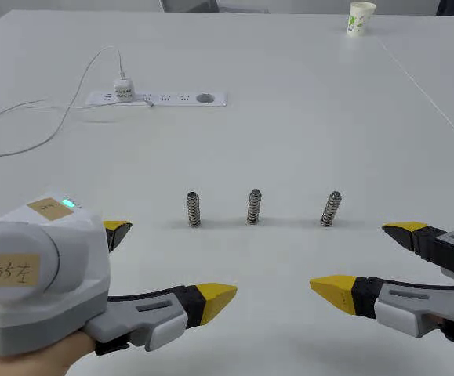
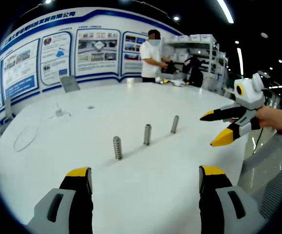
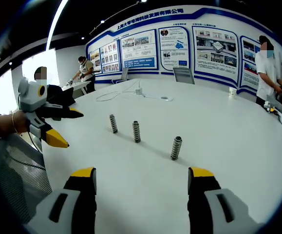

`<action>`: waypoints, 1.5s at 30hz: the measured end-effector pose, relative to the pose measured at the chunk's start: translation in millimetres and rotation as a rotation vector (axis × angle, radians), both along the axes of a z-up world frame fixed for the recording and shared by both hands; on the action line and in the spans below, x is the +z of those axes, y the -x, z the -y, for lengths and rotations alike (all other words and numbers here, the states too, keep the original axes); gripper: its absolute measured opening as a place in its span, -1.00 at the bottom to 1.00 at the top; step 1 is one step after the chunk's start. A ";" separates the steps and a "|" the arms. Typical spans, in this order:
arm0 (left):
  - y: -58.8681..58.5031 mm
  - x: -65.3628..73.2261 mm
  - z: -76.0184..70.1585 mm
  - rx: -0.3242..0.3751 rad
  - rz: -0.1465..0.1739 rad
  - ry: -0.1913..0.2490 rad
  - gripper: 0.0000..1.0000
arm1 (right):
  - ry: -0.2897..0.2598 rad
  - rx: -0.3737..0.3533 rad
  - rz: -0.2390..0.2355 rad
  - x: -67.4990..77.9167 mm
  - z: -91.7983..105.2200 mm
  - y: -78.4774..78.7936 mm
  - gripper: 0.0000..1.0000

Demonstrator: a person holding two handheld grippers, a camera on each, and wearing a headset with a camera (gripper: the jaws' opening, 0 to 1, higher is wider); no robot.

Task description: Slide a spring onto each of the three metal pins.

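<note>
The left gripper rises from the bottom edge, its two yellow-tipped jaws spread wide apart over a white table. Ahead of it three springs stand upright in a slanting row, each apart from the next: the nearest spring, the middle spring and the farthest spring. The right gripper comes in from the right (a hand with a wristband holds it), jaws parted, off to the side of the row and touching no spring. Further back on the table lie a looped white cable and a paper cup. A person in a white shirt stands beyond the table, near blue wall posters
</note>
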State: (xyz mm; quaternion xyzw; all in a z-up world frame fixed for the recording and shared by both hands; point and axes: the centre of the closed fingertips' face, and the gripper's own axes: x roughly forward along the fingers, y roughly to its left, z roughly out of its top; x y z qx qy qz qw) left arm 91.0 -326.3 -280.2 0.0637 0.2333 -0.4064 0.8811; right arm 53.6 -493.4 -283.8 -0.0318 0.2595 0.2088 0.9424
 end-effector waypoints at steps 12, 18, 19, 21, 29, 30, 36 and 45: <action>0.2 -2.8 -1.3 0.006 -0.007 0.001 0.89 | -0.008 0.008 0.045 3.2 -3.3 -3.0 0.62; 0.2 -4.8 -2.4 0.010 -0.007 -0.003 0.89 | 0.002 0.005 0.049 3.1 -1.5 -3.0 0.63; 0.0 -4.7 -2.3 0.011 -0.007 -0.002 0.90 | 0.000 0.004 0.053 3.7 -1.3 -3.2 0.64; -0.1 -4.9 -1.9 0.014 -0.009 0.002 0.91 | -0.003 0.002 0.056 4.0 -0.8 -3.5 0.64; 0.3 -5.5 -2.4 0.012 -0.009 -0.003 0.92 | 0.001 0.000 0.066 5.2 1.0 -4.6 0.66; 0.5 -5.4 -2.4 0.012 -0.008 -0.003 0.92 | 0.004 0.001 0.063 4.9 0.7 -4.4 0.66; -0.5 -5.0 -3.2 0.016 -0.007 -0.002 0.93 | 0.009 0.005 0.067 5.7 -0.5 -4.4 0.66; -0.7 -5.5 -3.5 0.018 -0.005 -0.011 0.92 | 0.010 -0.018 0.072 5.9 5.7 -5.8 0.67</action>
